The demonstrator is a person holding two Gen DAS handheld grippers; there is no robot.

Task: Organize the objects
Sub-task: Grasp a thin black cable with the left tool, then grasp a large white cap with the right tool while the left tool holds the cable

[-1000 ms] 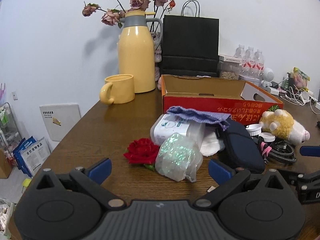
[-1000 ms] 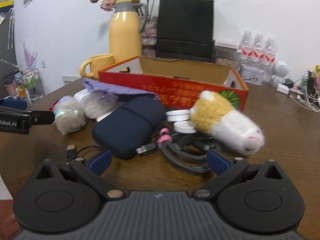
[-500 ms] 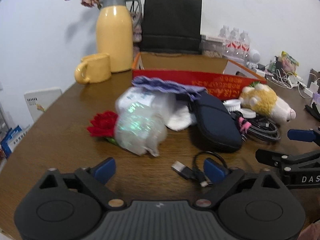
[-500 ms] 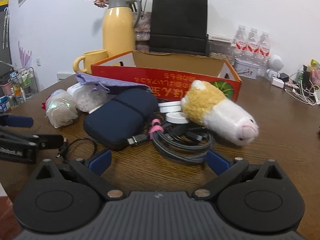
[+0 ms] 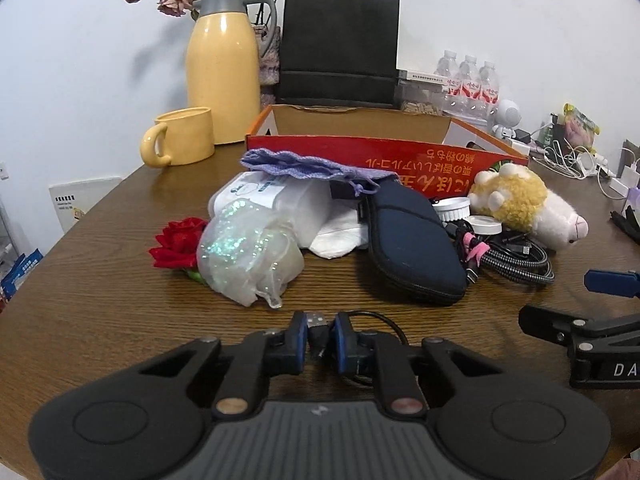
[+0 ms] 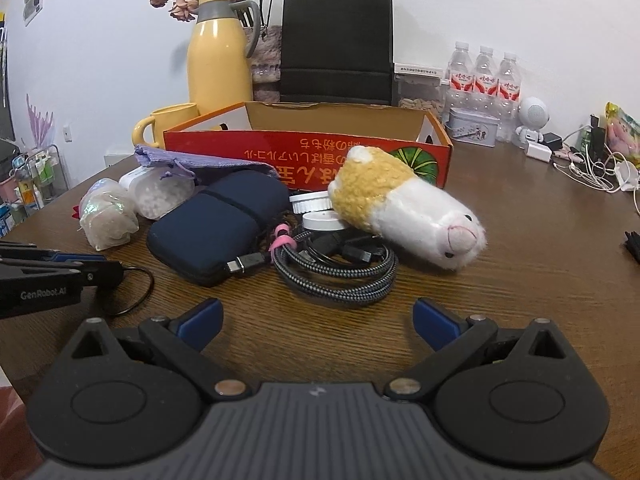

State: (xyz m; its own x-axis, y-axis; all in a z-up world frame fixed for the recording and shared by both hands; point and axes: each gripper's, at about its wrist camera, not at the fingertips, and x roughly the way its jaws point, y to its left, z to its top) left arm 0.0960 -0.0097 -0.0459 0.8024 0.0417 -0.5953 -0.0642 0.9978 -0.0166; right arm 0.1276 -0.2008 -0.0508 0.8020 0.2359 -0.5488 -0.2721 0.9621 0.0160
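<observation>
My left gripper (image 5: 319, 338) sits low on the table with its jaws closing tight on the plug of a thin black USB cable (image 5: 317, 320); the pads press it and the cable loops off to the right. From the right wrist view, the left gripper (image 6: 100, 266) is at the left with the cable loop (image 6: 140, 288) beside it. My right gripper (image 6: 318, 318) is open and empty, just short of a braided cable bundle (image 6: 336, 276). A plush toy (image 6: 408, 212), navy case (image 5: 408, 248), glittery bag (image 5: 248, 256), red rose (image 5: 178, 242) and purple pouch (image 5: 296, 166) lie before the red cardboard box (image 5: 384, 156).
Behind the box stand a yellow jug (image 5: 222, 72), a yellow mug (image 5: 180, 142), a black paper bag (image 5: 340, 48) and water bottles (image 5: 470, 80). Chargers and white wires (image 5: 572, 156) crowd the far right. The table's rounded edge drops off at the left.
My left gripper has come down over the thin black cable and its wide-open jaws have shut on the plug. The right gripper has stayed open and has hardly moved.
</observation>
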